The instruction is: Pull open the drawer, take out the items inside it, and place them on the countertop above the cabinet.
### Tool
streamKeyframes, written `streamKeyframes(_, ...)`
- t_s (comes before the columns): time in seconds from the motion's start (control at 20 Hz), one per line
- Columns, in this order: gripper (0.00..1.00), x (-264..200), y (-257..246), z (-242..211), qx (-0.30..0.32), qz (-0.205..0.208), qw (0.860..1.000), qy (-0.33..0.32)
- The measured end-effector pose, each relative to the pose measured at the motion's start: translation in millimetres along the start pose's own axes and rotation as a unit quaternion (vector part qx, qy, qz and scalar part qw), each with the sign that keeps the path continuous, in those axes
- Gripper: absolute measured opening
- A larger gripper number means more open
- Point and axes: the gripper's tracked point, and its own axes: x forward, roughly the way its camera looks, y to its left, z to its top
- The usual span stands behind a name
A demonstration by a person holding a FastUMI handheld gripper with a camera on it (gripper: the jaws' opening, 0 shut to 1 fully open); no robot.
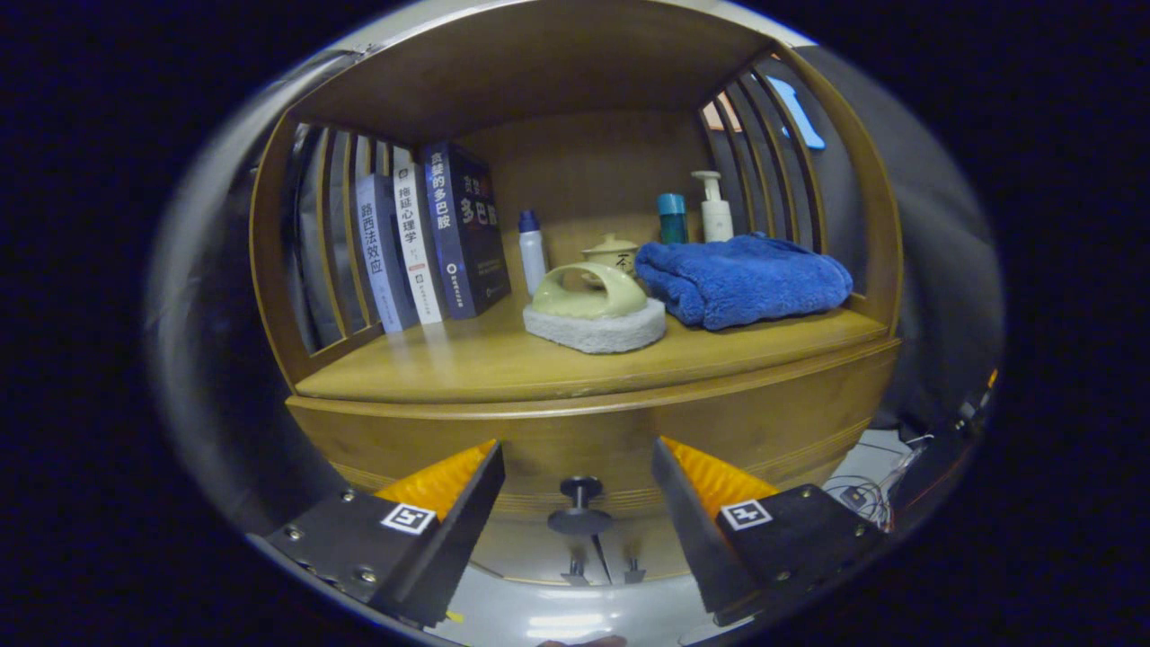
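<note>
Gripper [579,490] jaws held wide apart, nothing gripped. Round dark drawer knob [580,508] seen between fingers, untouched, on closed wooden drawer [764,431]. Above on smooth countertop [467,364]: handled scrub sponge [595,310], fluffy folded blue towel [741,279].

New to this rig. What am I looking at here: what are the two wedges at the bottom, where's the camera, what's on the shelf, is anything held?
The camera rides on a hand-held two-finger gripper and looks forward along its fingers; those are the wedges. They stand open, holding nothing, with the drawer knob between them. The drawer of the wooden cabinet looks closed. On the countertop above it: upright books, a white bottle with a blue cap, a green-handled scrubber, a small lidded jar behind it, a folded blue towel, a teal-capped bottle and a white pump bottle.
</note>
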Motion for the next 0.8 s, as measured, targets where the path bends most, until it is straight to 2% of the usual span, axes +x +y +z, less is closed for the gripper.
streamKeyframes(0.4, 1.0, -67.3, -82.1, 1.1, -0.113, -0.016, 0.993, 0.011)
streamKeyframes(0.65, 0.97, -94.0, -168.8, -40.6, -0.177, -0.028, 0.982, 0.066)
streamKeyframes(0.8, 0.97, -103.6, -210.3, -50.4, -0.191, -0.027, 0.978, 0.076)
